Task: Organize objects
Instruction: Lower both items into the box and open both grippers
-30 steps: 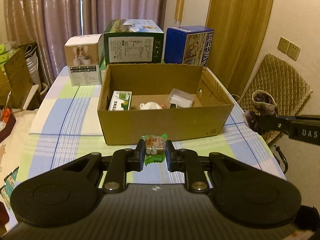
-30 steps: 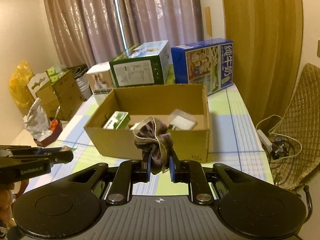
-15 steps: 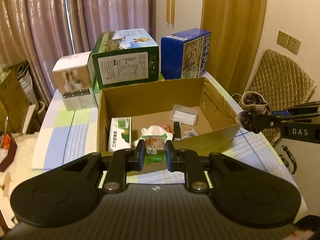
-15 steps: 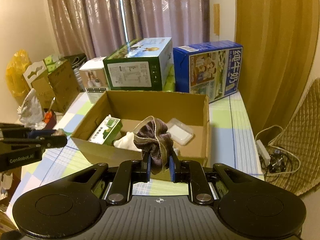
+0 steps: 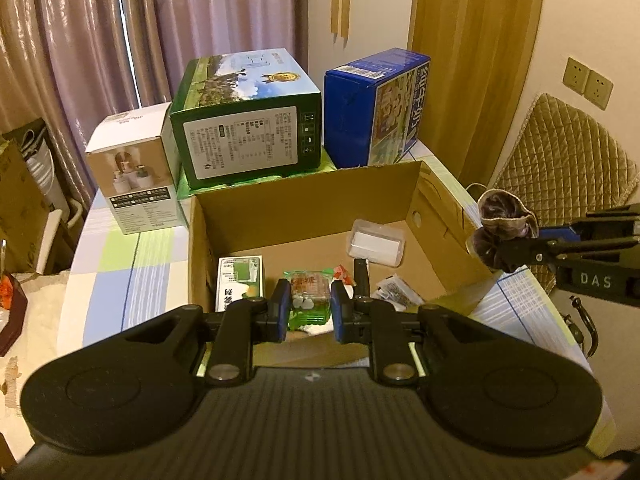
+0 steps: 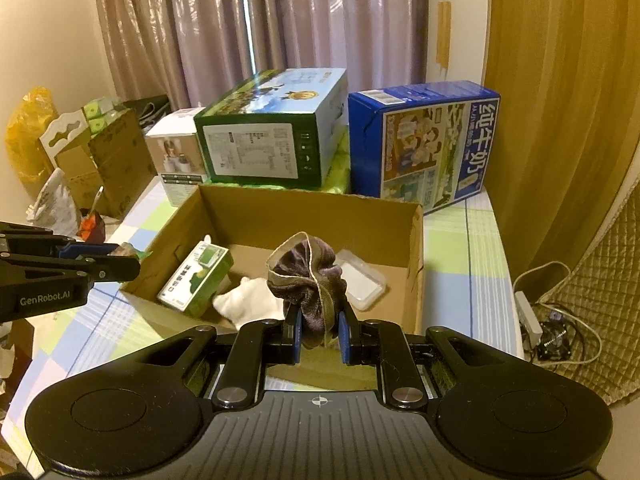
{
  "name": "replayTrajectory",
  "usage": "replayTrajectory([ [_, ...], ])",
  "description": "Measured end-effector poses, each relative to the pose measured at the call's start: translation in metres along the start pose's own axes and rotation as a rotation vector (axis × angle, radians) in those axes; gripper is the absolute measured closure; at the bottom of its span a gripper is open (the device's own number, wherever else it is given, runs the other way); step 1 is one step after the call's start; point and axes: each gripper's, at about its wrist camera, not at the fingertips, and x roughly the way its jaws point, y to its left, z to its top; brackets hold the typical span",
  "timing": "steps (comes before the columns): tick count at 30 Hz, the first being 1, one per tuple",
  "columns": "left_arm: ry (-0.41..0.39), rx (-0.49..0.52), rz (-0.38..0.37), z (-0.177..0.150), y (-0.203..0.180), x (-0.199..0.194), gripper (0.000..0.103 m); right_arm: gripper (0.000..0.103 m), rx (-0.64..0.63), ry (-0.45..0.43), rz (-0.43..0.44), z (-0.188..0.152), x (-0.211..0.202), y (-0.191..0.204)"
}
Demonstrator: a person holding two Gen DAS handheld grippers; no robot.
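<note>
My left gripper (image 5: pixel 307 307) had its jaws clenched on a green snack packet (image 5: pixel 306 297), held above the near edge of the open cardboard box (image 5: pixel 296 204). The packet hung over the box interior, not resting on anything I could see.

My right gripper (image 6: pixel 319 334) had its jaws clenched on a dark purple scrunchie (image 6: pixel 308 276), the fabric bunched up between the pads and standing above them. It was held over the near right part of the same box. In the left wrist view the scrunchie appeared beside the box's right wall, just outside or above the rim; I could not tell which.

Contents of the box as seen: a green-and-white carton (image 6: pixel 196 278) lying tilted on the left, a white crumpled item (image 6: pixel 248 306) near the middle, a clear plastic lidded container (image 5: pixel 376 242) at the right rear, and some small wrappers (image 5: pixel 394 288) near the front right.

The box sat on a table (image 6: pixel 460 276) with a checked cloth of blue, green and white. Behind the box, along the far edge, stood three cartons: a small white box (image 5: pixel 134 168) on the left, a green carton (image 5: pixel 246 120) in the middle, a blue milk carton (image 5: pixel 374 108) on the right. Curtains (image 6: pixel 260 28) hung behind them. A quilted chair cushion (image 5: pixel 564 168) stood off the right side of the table.
</note>
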Motion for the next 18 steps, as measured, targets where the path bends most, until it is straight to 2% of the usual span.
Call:
replayTrajectory([
  [7, 0.027, 0.003, 0.004, 0.021, 0.008, 0.027, 0.086, 0.088, 0.021, 0.014, 0.003, 0.021, 0.02, -0.012],
  [15, 0.069, 0.007, -0.001, 0.028, 0.009, 0.063, 0.086, 0.088, 0.042, 0.059, 0.004, 0.032, 0.052, -0.023],
  [18, 0.06, 0.008, -0.013, 0.031, 0.008, 0.072, 0.082, 0.088, 0.055, 0.068, 0.009, 0.032, 0.061, -0.025],
])
